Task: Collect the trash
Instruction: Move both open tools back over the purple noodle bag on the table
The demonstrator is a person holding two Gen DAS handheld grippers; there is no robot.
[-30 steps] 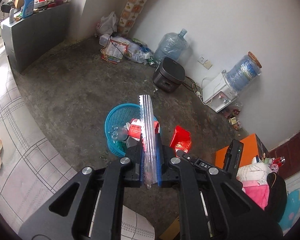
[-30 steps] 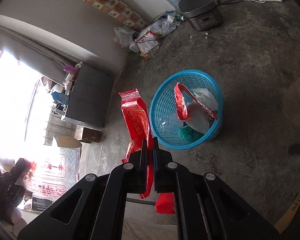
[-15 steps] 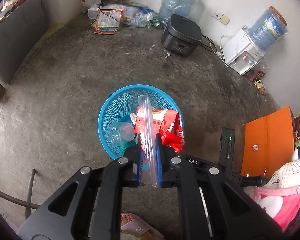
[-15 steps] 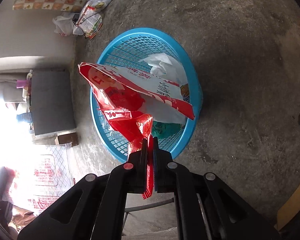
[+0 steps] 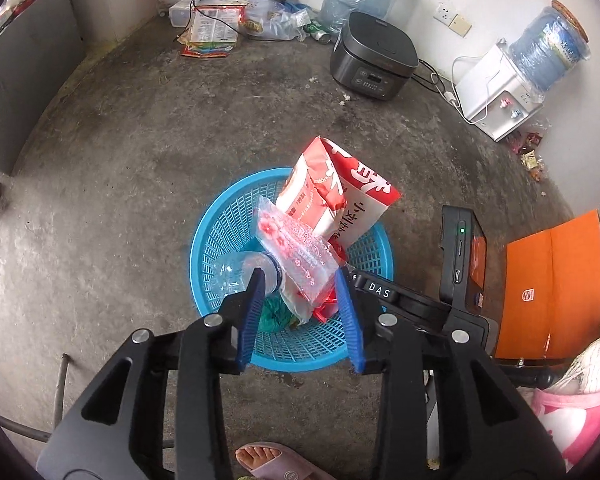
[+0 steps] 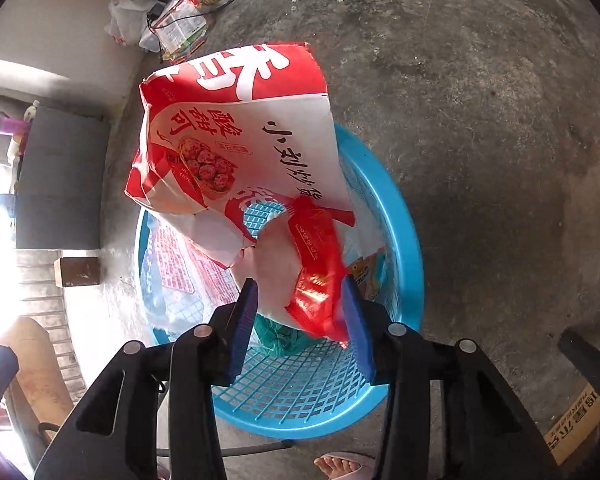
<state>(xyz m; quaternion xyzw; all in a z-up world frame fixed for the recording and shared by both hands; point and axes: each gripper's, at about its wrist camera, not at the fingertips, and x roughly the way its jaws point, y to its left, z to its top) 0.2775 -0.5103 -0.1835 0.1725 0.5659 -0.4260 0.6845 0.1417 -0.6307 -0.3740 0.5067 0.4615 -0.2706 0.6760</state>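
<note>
The blue basket [image 5: 220,240] is showing as moulded plastic lattice, smooth and slightly shiny. Inside it, a clear zip bag [image 5: 300,256] is looking thin and glossy, a red wrapper [image 6: 318,276] is gleaming like foil, and a large red-and-white bag [image 6: 236,128] is looking like matt paper. Around the basket, the floor [image 5: 120,168] is lying rough, stained grey concrete.
</note>
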